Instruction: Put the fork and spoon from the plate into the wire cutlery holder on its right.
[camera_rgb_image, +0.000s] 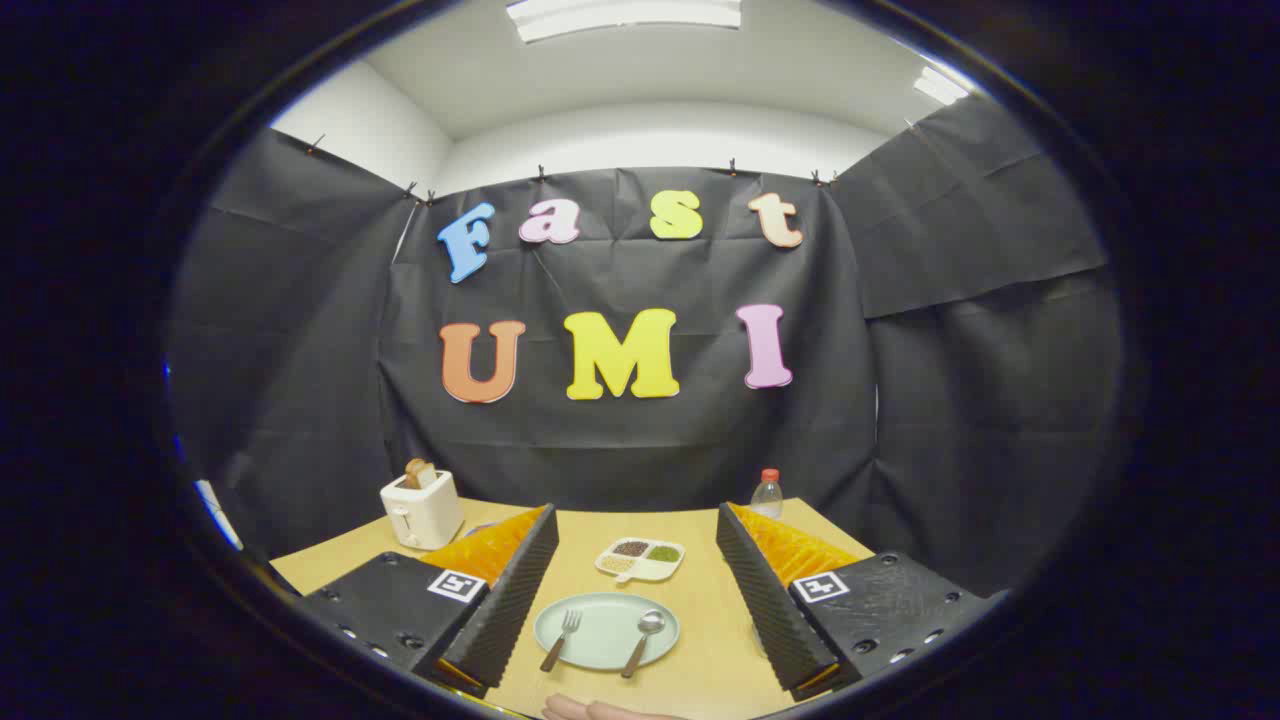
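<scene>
Fork (562, 640) and spoon (643, 642) on plate (606, 612), between the wide-spread gripper (632, 590) fingers.

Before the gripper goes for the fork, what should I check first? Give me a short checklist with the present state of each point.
1. Gripper open, nothing held: ok.
2. Fork lying on the plate, between the fingers: ok.
3. Spoon lying apart from the fork: ok.
4. Wire cutlery holder located: cannot tell.
5. Hand near the plate's front edge, close to the path: not ok.
6. Divided snack dish beyond the plate, out of the way: ok.
</scene>
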